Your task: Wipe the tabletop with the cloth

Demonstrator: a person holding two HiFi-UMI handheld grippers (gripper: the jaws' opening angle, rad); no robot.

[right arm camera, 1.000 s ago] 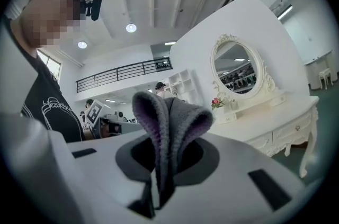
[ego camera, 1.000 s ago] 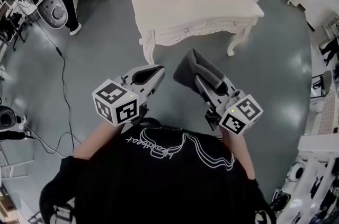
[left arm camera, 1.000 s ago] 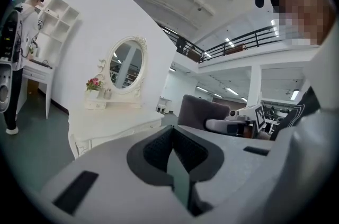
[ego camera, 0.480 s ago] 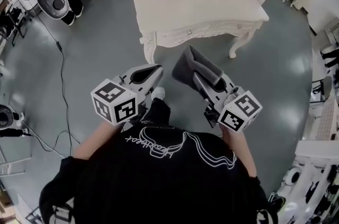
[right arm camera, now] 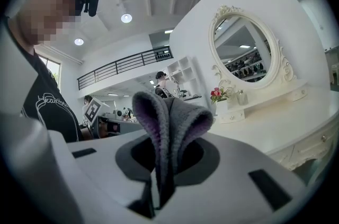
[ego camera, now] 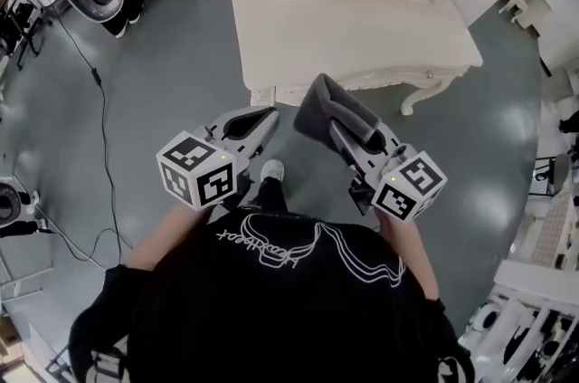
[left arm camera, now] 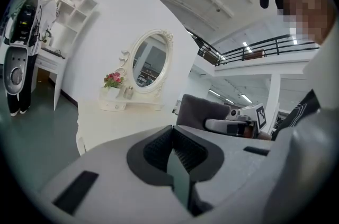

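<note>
Pinching a dark grey, fuzzy cloth point(ego camera: 326, 112) in the closed jaws of the right gripper point(ego camera: 347, 137), doubled into thick soft folds and standing up past the jaw tips (a faint purplish tint showing along the inner fold). Hanging in the air at the near edge of the cream-white tabletop point(ego camera: 362, 28), apart from it, not touching. Lying flat and pale beyond the cloth, curving outward along that near edge, showing no visible marks.
</note>
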